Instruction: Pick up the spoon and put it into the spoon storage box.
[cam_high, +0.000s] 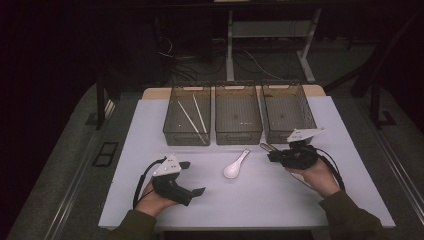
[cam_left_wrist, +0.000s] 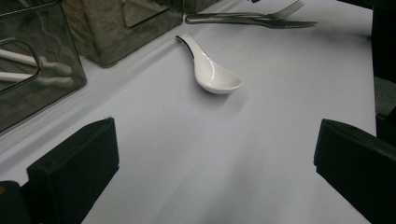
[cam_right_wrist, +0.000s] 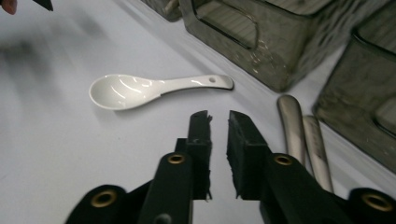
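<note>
Meanwhile left tongs (cam_left_wrist: 215, 154) gape wide; right tongs (cam_right_wrist: 218, 122), nearly shut and empty, near spoon (cam_right_wrist: 140, 89).

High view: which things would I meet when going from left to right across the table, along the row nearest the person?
left gripper → white spoon → metal cutlery → right gripper, whose jaws stand nearly closed with nothing between them.

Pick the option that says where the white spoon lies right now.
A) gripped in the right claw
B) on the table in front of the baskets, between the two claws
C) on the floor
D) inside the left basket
B: the white spoon lies bare on the table, no claw touching it.
</note>
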